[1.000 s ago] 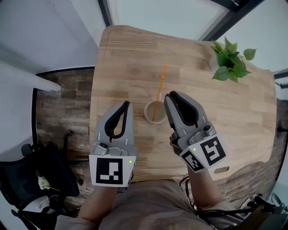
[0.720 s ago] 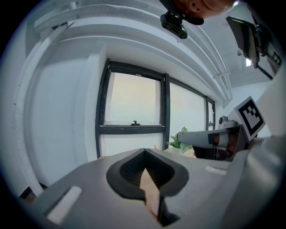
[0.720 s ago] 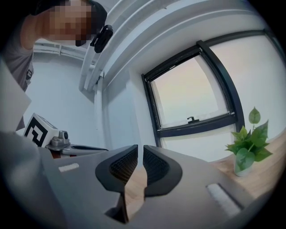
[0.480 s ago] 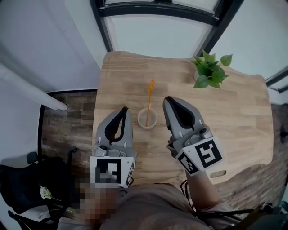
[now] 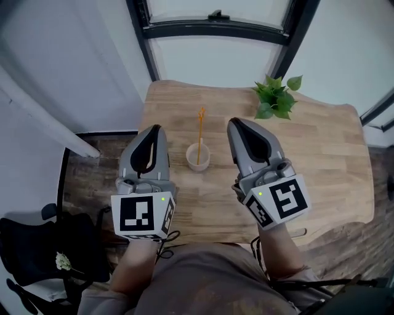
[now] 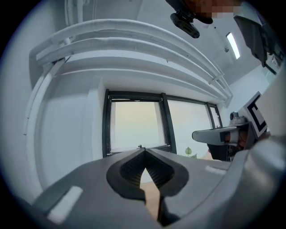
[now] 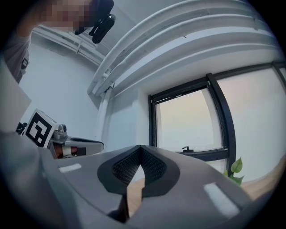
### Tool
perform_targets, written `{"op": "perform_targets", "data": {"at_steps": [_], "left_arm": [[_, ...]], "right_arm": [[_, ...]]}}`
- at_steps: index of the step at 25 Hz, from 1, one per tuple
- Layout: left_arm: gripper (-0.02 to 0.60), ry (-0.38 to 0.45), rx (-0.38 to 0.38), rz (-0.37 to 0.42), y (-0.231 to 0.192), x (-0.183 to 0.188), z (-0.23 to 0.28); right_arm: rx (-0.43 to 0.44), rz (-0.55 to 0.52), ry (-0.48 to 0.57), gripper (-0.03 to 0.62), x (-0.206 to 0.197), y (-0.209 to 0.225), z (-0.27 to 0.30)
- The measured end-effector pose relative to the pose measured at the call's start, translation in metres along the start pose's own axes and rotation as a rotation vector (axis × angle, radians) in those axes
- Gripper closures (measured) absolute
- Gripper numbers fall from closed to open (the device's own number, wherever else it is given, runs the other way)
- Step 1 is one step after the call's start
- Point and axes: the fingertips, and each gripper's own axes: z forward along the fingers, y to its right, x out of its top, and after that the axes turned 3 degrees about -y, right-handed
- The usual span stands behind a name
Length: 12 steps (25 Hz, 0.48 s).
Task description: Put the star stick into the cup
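Left gripper point(image 5: 153, 129) is pressed together, empty. Just right of it stands the cup point(image 5: 198, 161), the stick point(image 5: 199, 132) leaning inside. Right gripper point(image 5: 237, 123), beyond, is likewise clamped on nothing. A careless inward swing could topple the cup.

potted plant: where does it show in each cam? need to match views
Head view: potted plant upper right of centre, on the far side of the table.
Left gripper view: small leaves, right of centre, low.
Right gripper view: leaves near the lower right edge.
Shared landmark: the window handle.
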Motion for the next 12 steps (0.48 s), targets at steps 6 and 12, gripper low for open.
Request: {"op": "perform_targets", "data": {"at_steps": [6,12], "left_arm": [[0.581,0.036,0.001,0.021,0.01,0.017,-0.011],[0.581,0.043,-0.014,0.041,0.022,0.022,-0.02]], "right_arm": [[-0.01,-0.027,0.039,0.571,0.017,-0.003,-0.015],[-0.02,-0.044,0.056,0.572,0.024,-0.005,-0.023]]}}
